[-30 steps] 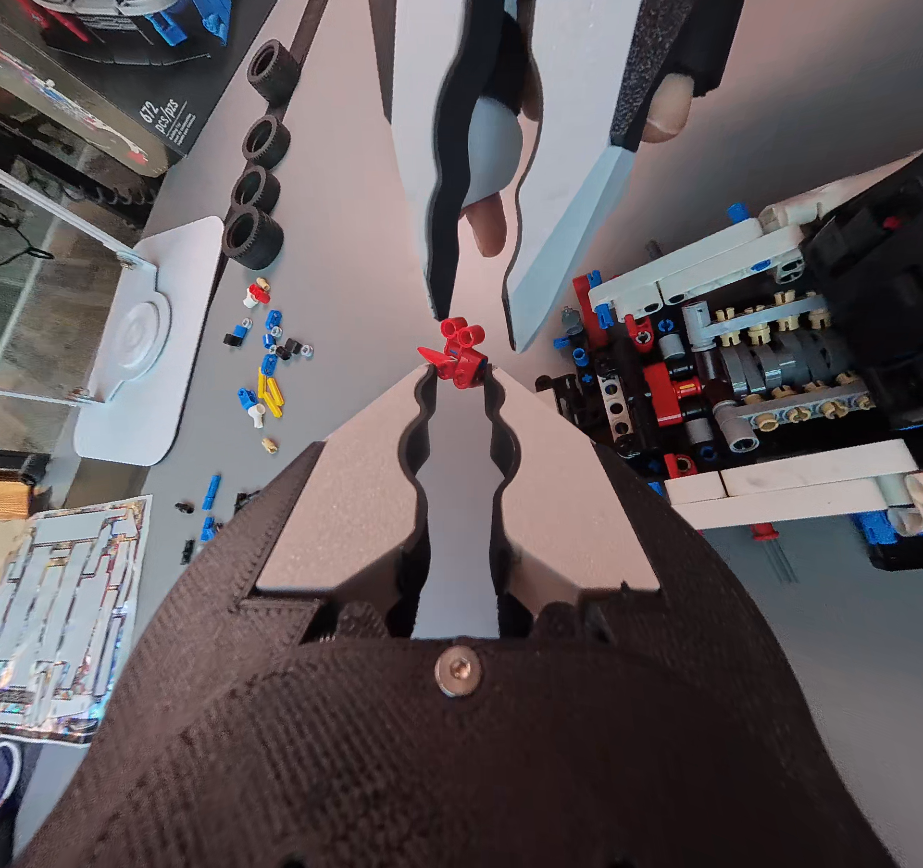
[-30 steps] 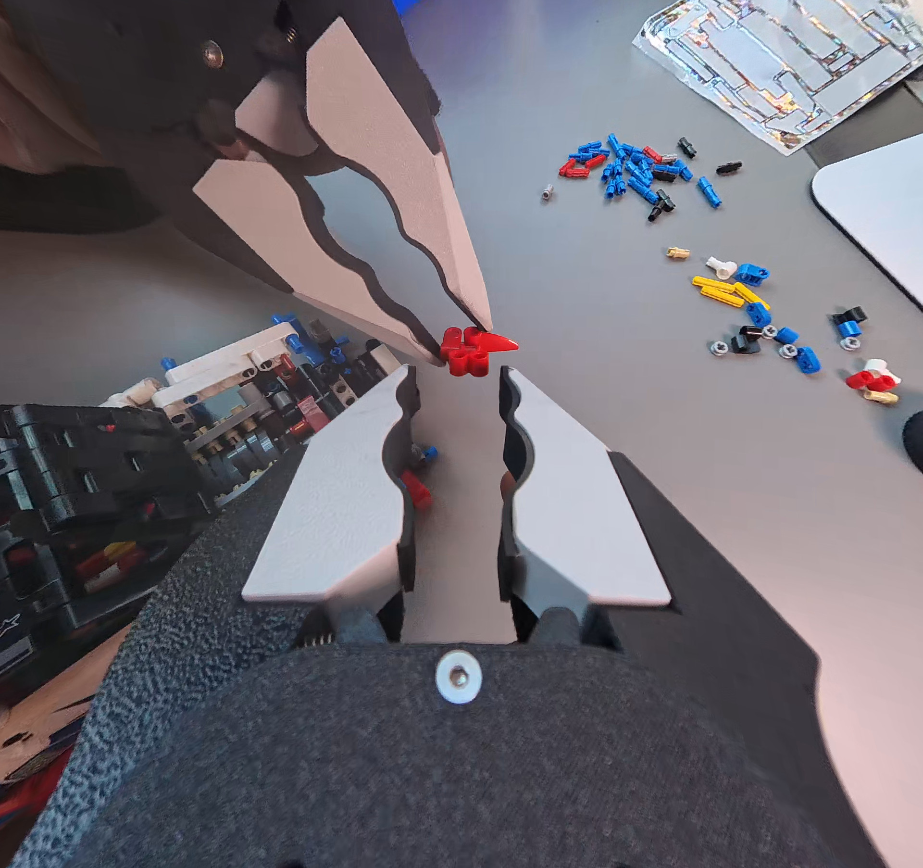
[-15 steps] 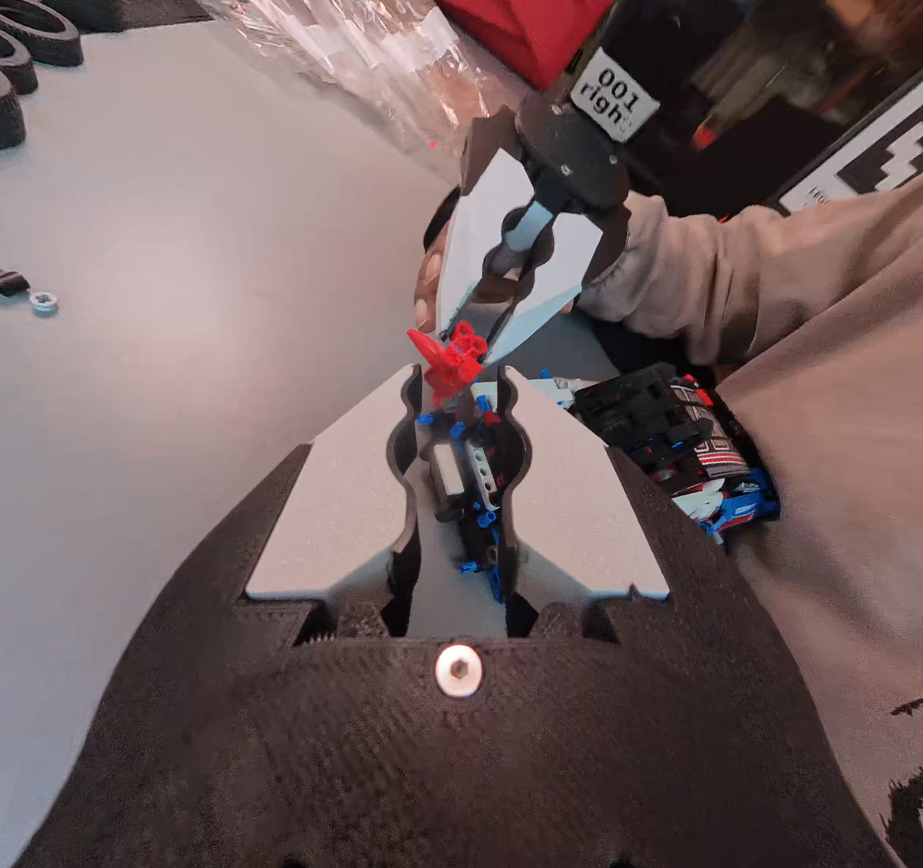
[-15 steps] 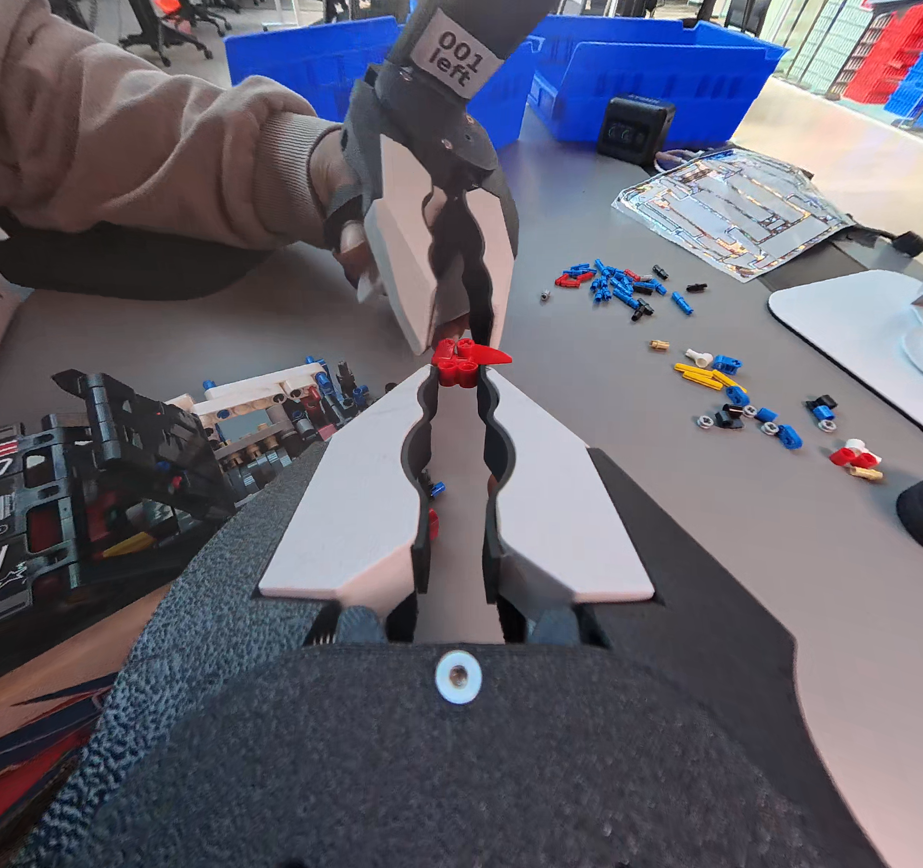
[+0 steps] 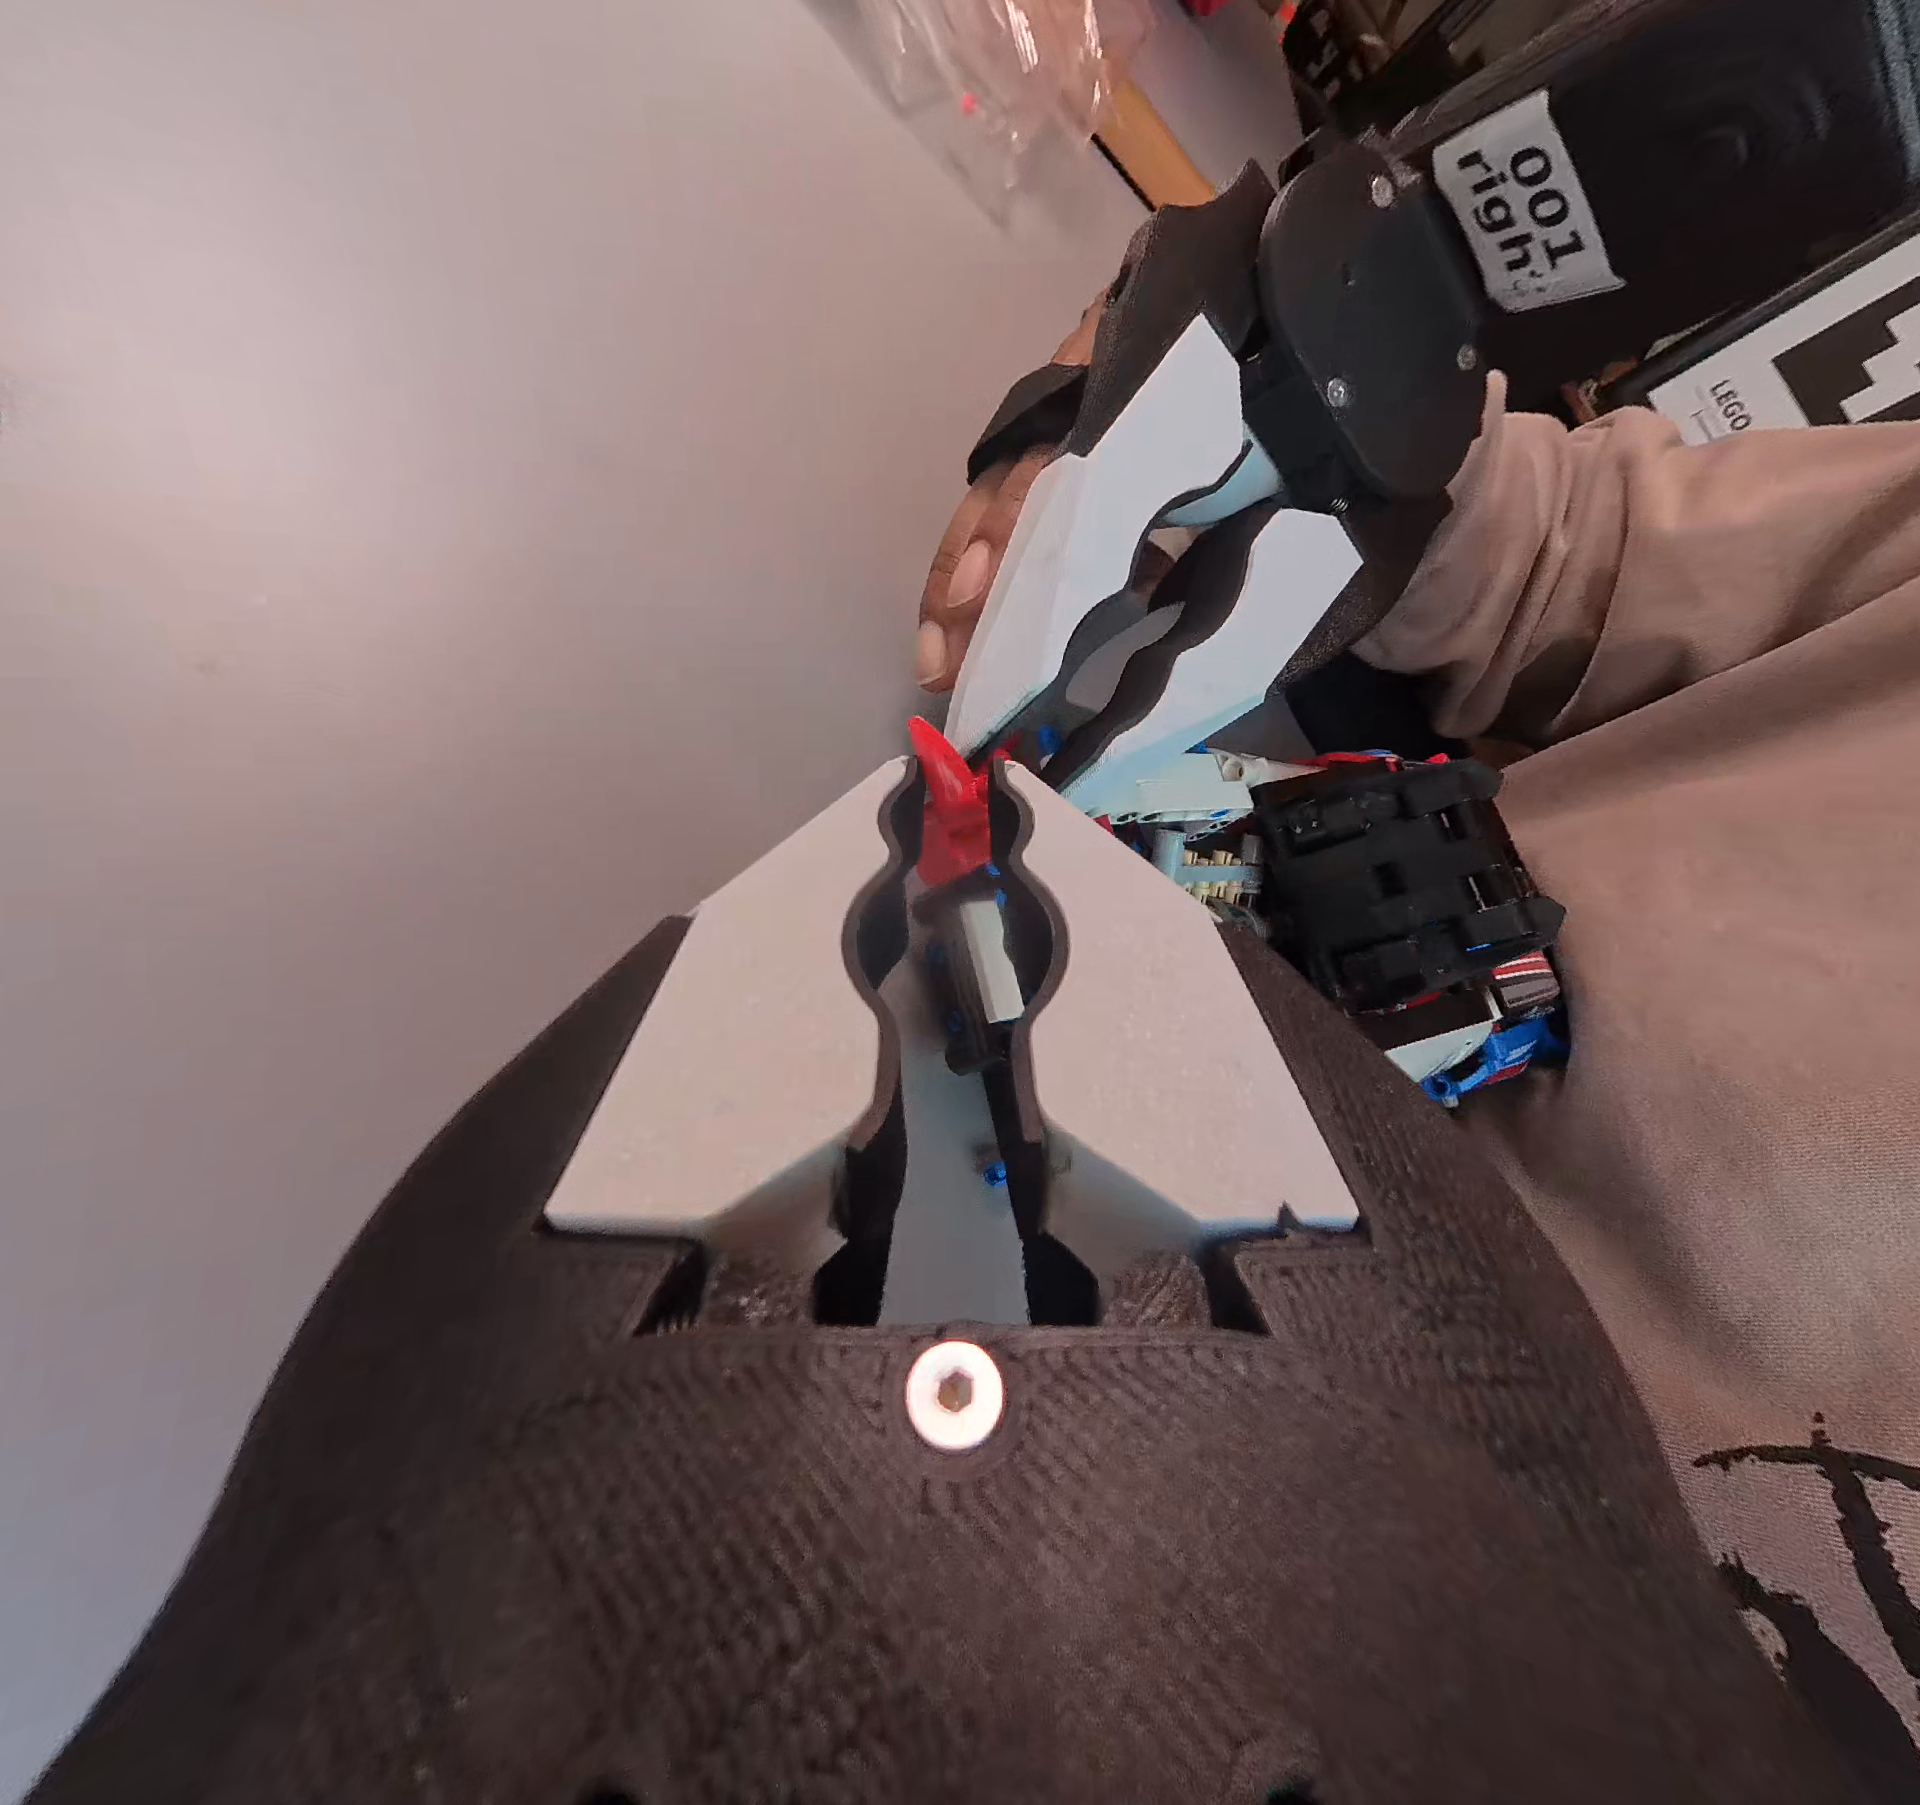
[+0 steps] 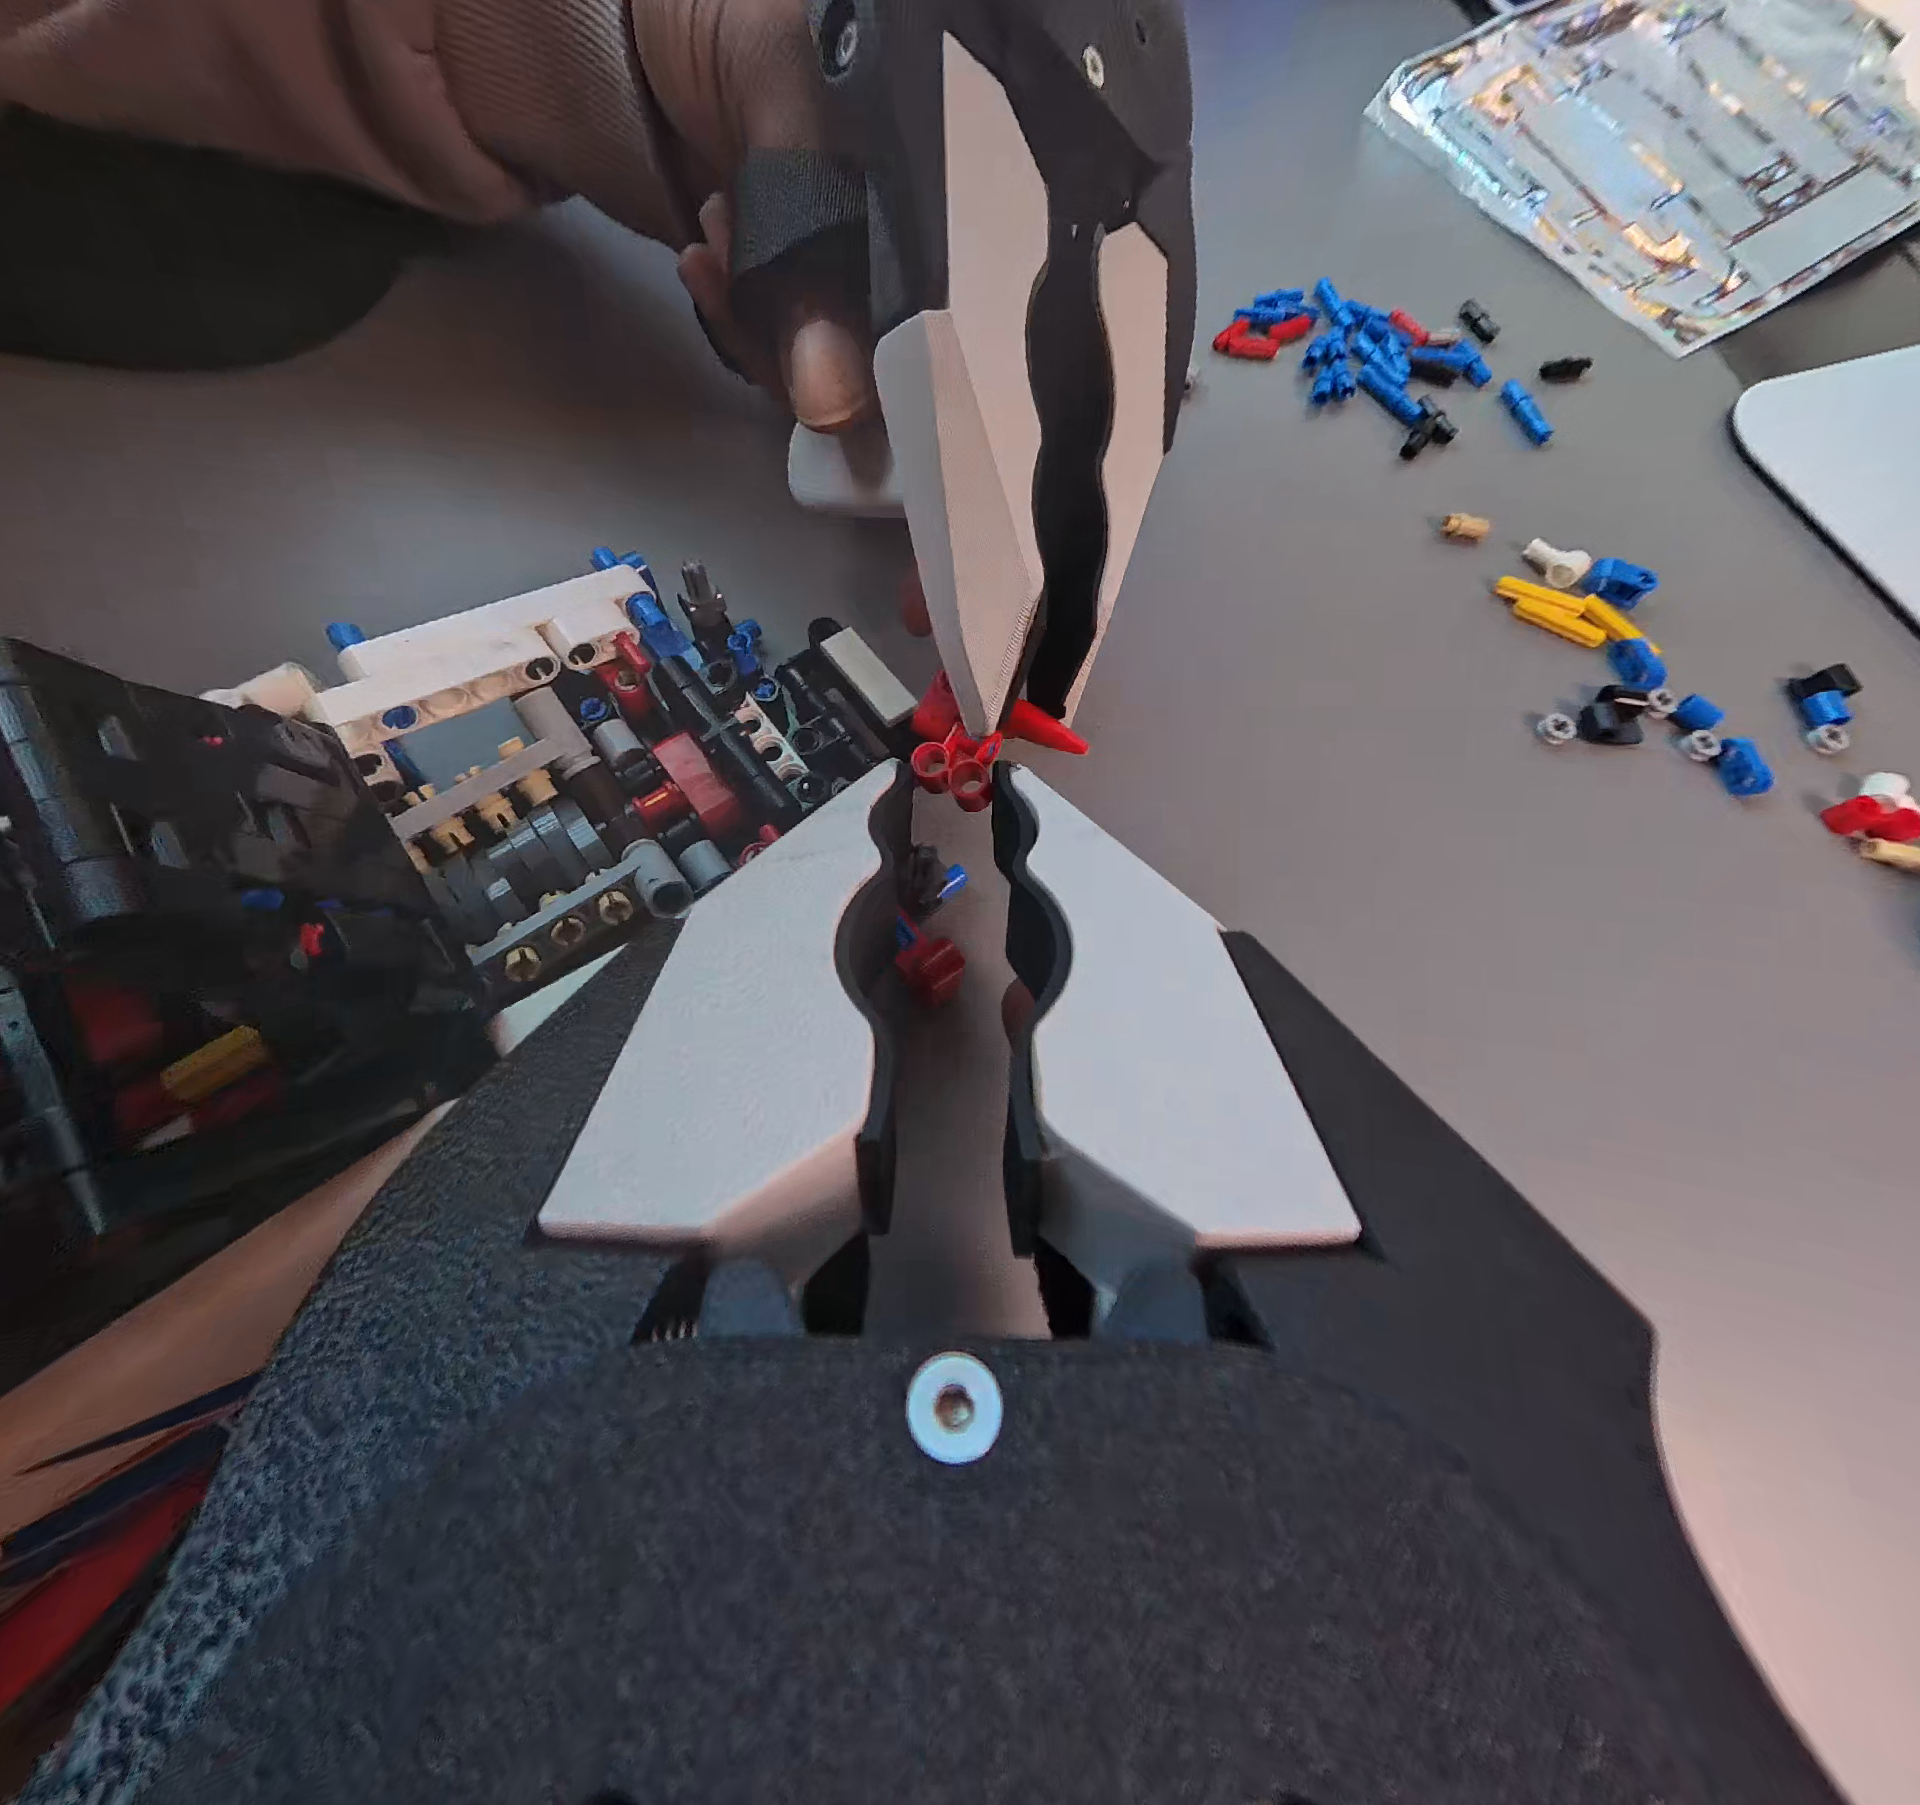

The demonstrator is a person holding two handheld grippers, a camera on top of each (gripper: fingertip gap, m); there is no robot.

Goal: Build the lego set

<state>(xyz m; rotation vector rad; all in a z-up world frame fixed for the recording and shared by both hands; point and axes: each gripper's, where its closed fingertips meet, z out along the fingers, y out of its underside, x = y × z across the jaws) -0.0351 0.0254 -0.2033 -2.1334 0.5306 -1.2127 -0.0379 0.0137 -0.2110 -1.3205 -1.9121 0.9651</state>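
Note:
A small red Lego piece with a pointed tip (image 5: 948, 810) sits between the fingertips of my left gripper (image 5: 954, 768), which is shut on it. In the right wrist view the same red piece (image 6: 956, 768) shows its ringed connector end between the tips of my right gripper (image 6: 954, 773), which is also shut on it. The left gripper (image 6: 1013, 716) comes down from above and pinches the pointed end. The right gripper (image 5: 997, 747) meets the piece from the far side in the left wrist view. The partly built Lego car (image 6: 582, 747) lies just left, below the held piece.
Loose blue, red and black pins (image 6: 1371, 353) and yellow, blue and white parts (image 6: 1621, 633) lie on the grey table at right. A shiny sticker sheet (image 6: 1662, 124) and a white pad (image 6: 1849, 467) lie far right. A clear plastic bag (image 5: 977, 20) lies beyond. Both grippers' tips are close together, under 4 cm apart.
A second ago my left gripper held the red piece alone. Then the right shut on it and the left opened. Now the left has shut on it again, turned, so both hold it.

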